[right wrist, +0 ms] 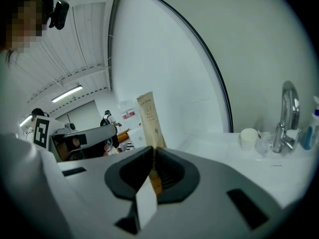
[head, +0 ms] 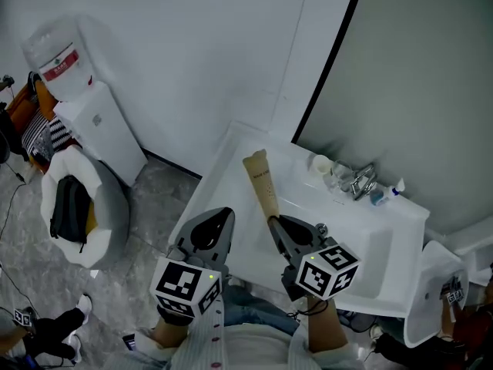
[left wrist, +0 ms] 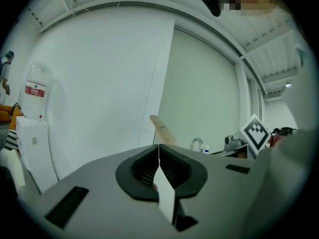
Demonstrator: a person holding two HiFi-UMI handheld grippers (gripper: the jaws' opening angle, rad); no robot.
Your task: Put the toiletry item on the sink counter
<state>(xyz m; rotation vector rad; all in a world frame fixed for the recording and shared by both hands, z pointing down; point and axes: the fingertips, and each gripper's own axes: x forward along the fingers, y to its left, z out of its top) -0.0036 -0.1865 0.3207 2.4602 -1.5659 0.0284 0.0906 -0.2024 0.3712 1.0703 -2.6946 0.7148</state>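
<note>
1. The right gripper (head: 275, 223) was clenched on the lower end of the beige tube (head: 262, 182), held nearly upright over the sink counter (head: 231, 177) and not yet set down.
2. The left gripper (head: 226, 216) was closed on nothing.
3. Released standing (only a thin pinch held it), the tube could topple and roll off the counter's edge.

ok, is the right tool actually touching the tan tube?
Touching. The right gripper view shows the right tool with its jaws closed on the lower end of the tan tube, which stands up between them.
</note>
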